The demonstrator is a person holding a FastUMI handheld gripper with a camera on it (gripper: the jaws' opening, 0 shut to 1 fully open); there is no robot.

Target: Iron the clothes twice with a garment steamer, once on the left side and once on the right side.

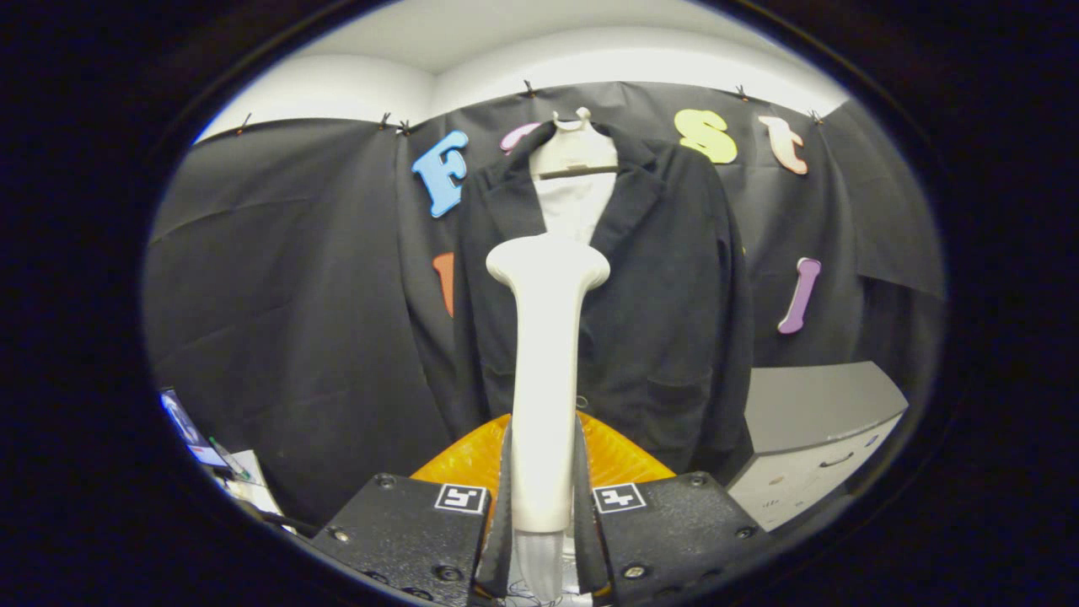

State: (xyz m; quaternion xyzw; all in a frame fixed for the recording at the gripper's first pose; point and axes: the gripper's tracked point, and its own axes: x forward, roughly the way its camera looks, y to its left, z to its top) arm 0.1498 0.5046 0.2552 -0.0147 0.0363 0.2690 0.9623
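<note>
The gripper [544,514] clamps the white garment steamer [546,371] by its handle, head upright before the dark jacket [666,295] on its hanger [575,152]. I'd shift toward one lapel, press the head lightly against the cloth, then draw it steadily downward.

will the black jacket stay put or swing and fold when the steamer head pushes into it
Likely it gives way: the black jacket hangs free from a hanger, so a push would probably swing it. Its cloth looks soft and draped, so it may crease. The steamer, clamped between the gripper fingers, looks rigid.
</note>
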